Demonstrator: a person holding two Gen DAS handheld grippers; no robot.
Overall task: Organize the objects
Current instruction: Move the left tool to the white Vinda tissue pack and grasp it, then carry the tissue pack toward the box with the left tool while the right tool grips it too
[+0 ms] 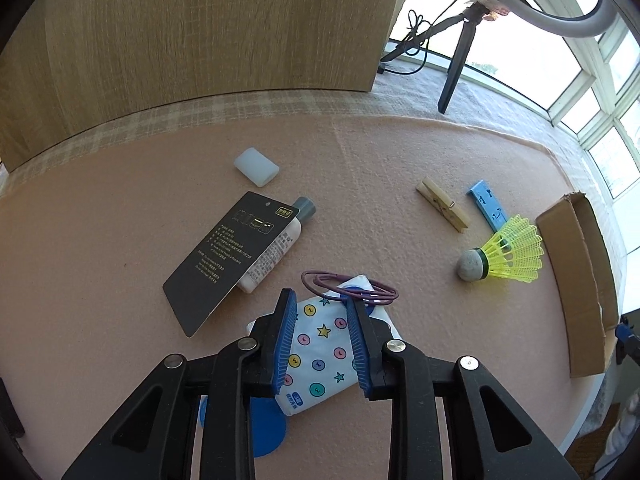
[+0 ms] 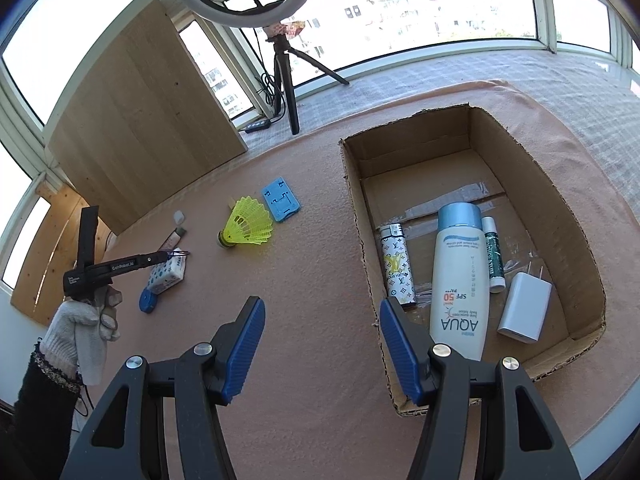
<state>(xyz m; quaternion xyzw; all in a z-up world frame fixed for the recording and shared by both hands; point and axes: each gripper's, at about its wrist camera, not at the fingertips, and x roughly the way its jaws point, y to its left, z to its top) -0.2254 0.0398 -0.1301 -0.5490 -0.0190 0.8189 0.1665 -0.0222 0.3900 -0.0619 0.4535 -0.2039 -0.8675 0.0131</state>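
The left gripper (image 1: 321, 334) has its blue-padded fingers (image 1: 285, 340) pinching a white tissue packet printed with coloured dots and stars (image 1: 318, 354), low in the frame's centre on the pink felt tabletop (image 1: 400, 160). Its long axis runs from lower left up toward the purple hair ties (image 1: 348, 286). The right gripper (image 2: 322, 346) hangs spread wide beside the open cardboard box (image 2: 576, 224).

Bright daylight floods through blown-out windows (image 2: 400, 8); sharp focus, edges bent by fisheye

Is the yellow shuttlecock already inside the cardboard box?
No, the yellow shuttlecock lies on the pink mat, outside the cardboard box and to its left.
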